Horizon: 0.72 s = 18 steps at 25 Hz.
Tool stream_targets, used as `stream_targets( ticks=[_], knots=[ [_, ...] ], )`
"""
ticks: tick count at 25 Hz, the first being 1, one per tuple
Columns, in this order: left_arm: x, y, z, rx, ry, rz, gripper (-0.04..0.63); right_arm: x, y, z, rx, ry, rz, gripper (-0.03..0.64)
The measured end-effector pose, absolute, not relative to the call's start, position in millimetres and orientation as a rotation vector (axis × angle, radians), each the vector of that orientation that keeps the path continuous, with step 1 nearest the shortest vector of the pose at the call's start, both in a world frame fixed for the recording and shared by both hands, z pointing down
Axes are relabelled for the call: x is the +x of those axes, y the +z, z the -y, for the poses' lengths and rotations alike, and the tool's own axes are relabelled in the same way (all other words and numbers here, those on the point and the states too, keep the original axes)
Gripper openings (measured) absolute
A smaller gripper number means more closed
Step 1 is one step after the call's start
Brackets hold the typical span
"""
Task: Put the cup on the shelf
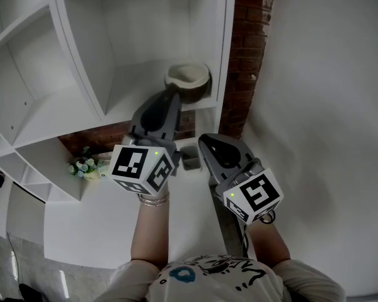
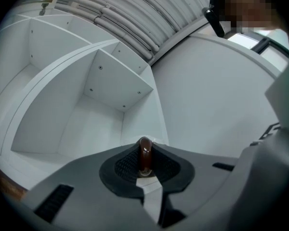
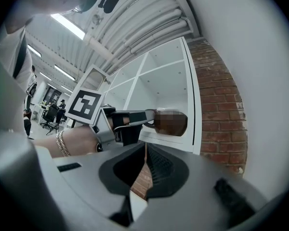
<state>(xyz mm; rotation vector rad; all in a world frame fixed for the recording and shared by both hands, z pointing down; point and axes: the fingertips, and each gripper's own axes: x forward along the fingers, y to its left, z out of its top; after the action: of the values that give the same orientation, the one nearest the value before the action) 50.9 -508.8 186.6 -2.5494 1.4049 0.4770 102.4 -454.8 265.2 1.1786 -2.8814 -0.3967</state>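
A brown cup [image 1: 188,79] with a pale inside stands in a compartment of the white shelf [image 1: 145,99], near that compartment's right wall. My left gripper [image 1: 171,98] reaches up to it and is shut on the cup's handle. In the left gripper view the glossy brown handle [image 2: 144,154] sits pinched between the dark pads. The right gripper view shows the cup [image 3: 171,123] resting on the shelf board with the left gripper [image 3: 127,124] at its side. My right gripper [image 1: 205,141] hangs lower, below the shelf, shut with nothing in it [image 3: 145,147].
A red brick wall [image 1: 249,49] runs beside the shelf's right edge. A small bunch of flowers [image 1: 83,166] and a small grey box [image 1: 190,158] sit on the white surface below. More shelf compartments [image 1: 25,74] spread to the left.
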Motion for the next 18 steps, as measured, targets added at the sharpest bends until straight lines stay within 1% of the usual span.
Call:
stream_targets(
  ticks=[18],
  knots=[
    [53,184,529,-2.448,0.311,-1.536,0.057,103,274,449,1.085,-0.361,2.916,0.029]
  ],
)
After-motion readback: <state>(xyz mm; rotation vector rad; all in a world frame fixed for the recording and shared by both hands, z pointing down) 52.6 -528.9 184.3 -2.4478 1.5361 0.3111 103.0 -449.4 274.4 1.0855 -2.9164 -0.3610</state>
